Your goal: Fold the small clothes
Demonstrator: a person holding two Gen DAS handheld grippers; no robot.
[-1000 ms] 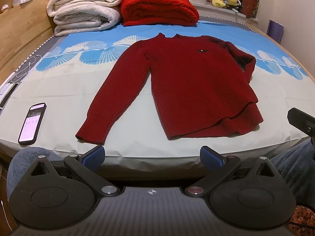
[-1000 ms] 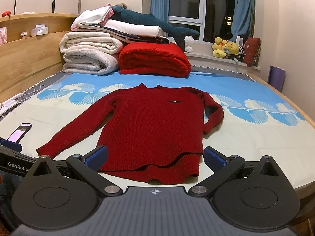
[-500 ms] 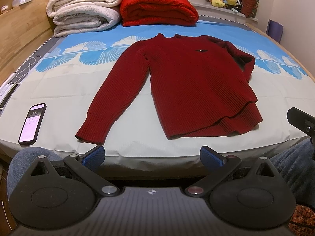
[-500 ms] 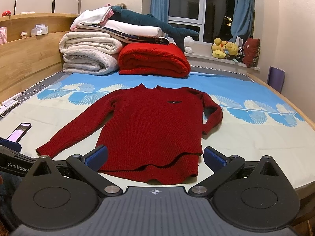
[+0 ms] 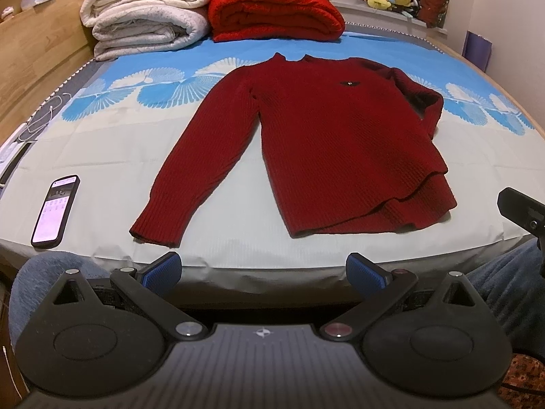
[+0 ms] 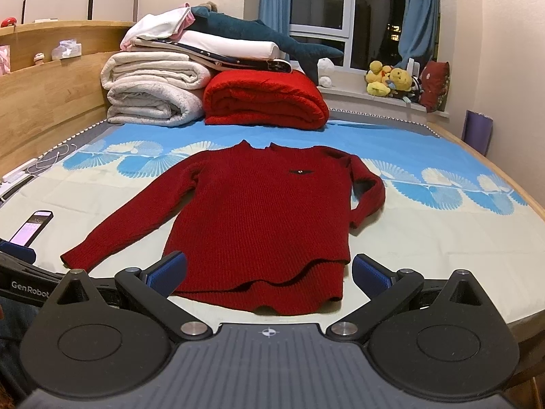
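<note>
A dark red knit sweater (image 5: 340,143) lies flat on the bed, front up, collar far, hem near. One sleeve (image 5: 190,167) stretches out toward the near left; the other sleeve (image 5: 425,102) is folded in at the far right. It also shows in the right wrist view (image 6: 265,211). My left gripper (image 5: 264,271) is open and empty, just off the bed's near edge, in front of the hem. My right gripper (image 6: 269,271) is open and empty, low over the hem.
A phone (image 5: 56,209) with its screen lit lies on the bed at the near left. Folded white blankets (image 5: 146,24) and a red blanket (image 5: 276,13) are stacked at the far end. A wooden headboard (image 5: 37,51) runs along the left. Plush toys (image 6: 391,78) sit on the windowsill.
Both views have shifted very slightly; the sweater has not moved and both grippers stay open.
</note>
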